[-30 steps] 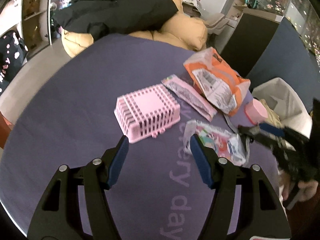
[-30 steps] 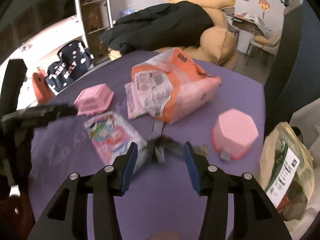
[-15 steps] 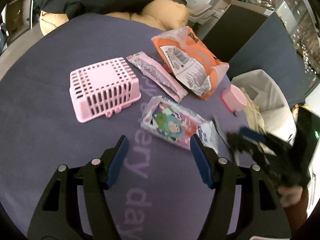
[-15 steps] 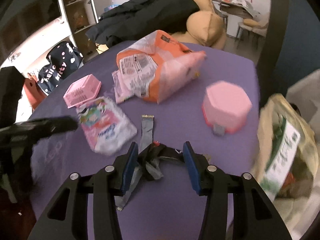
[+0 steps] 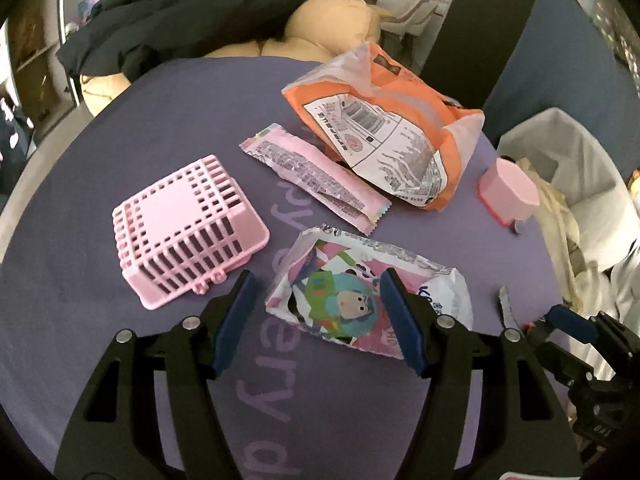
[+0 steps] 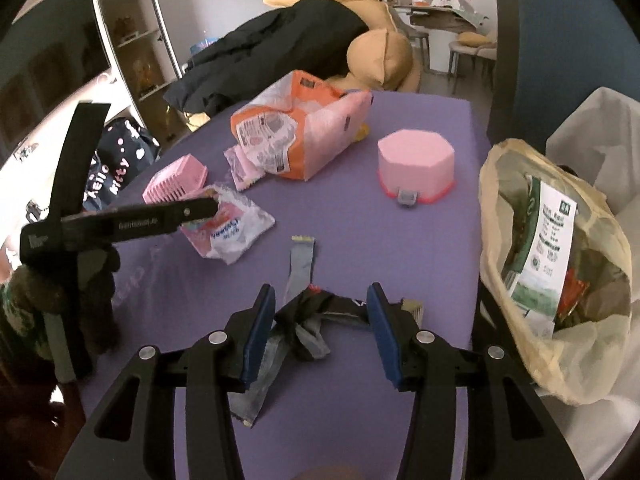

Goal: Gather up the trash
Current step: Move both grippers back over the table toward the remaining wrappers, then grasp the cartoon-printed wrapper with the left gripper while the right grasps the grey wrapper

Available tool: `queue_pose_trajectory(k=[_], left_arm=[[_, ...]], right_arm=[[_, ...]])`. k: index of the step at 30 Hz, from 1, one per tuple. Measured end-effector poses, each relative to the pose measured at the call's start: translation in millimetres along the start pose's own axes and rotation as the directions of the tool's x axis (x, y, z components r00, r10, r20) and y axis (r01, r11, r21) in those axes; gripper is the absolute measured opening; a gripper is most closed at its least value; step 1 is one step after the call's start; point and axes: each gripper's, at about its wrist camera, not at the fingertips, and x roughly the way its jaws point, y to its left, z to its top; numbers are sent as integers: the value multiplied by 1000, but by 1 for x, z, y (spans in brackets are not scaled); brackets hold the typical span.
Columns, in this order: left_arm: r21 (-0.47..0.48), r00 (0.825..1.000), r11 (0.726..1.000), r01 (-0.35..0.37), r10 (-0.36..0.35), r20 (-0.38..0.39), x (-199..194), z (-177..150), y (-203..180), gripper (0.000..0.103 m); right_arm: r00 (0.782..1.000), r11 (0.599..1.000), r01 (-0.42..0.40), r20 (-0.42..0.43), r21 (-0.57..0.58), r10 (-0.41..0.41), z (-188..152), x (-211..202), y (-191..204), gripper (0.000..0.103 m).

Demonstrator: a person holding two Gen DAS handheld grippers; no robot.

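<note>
My left gripper [image 5: 318, 312] is open, its fingers straddling a cartoon-printed wrapper [image 5: 360, 300] that lies on the purple tablecloth [image 5: 180, 120]; the wrapper also shows in the right wrist view [image 6: 230, 226]. My right gripper [image 6: 320, 320] is open around a crumpled dark wrapper [image 6: 310, 316] with a grey strip [image 6: 300, 268], near the table's front edge. An orange and white bag [image 5: 384, 132] and a long pink wrapper [image 5: 316, 178] lie further back. A trash bag [image 6: 556, 276] with several wrappers inside hangs open at the right.
An upturned pink basket [image 5: 184, 224] sits left of the cartoon wrapper. A pink octagonal box [image 6: 416, 164] stands near the right edge. A beige sofa with a black coat [image 6: 288, 48] is behind the table. White plastic lining [image 5: 568, 168] sits beyond the trash bag.
My left gripper has moved forward and now straddles the cartoon wrapper. My right gripper has closed in on the dark crumpled wrapper, which now sits between its open fingers.
</note>
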Motion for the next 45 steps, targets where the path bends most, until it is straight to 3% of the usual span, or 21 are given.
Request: queue_pose_trajectory(k=[4,8,13,17,23,30,34,39,45], left_arm=[[-6,1000,1000,21,-21,-12,-3,-2,4,60],[-74,993,991,109,-112,-41,-11,-5,11,60],[-143,983,977,161,-171,-62,-10,-4,9,60],[-133,989,982,133,-140,-47,-6,0,0,60],[-62,998,997,51,-52,-19,5,9,-10,51],[14,1000,1000,16,-16,-14,3,7,0,47],[-32,999,999,37,-38,-23,-2,6,15,47],[-118,990,985,126,-132,-49,-7,3,22,47],[-133,992,985,106,-114,-53,-3,6,6,47]], right_arm=[[1000,1000,10,-6,7,-10,-4,-6,1,46],[999,999,30,21,24,-31,-13,-22,-2,46],[997,998,67,42,7,-67,-29,-42,-3,46],[998,999,25,54,46,-27,-41,-51,-9,46],[992,998,-7,123,59,0,-38,-73,-10,46],[995,994,-95,12,52,95,-44,-72,-3,46],[997,997,-73,-35,35,74,-49,-55,2,46],[996,994,-73,-39,78,76,-39,-33,-4,46],[999,997,-46,-27,60,48,-33,-23,0,46]])
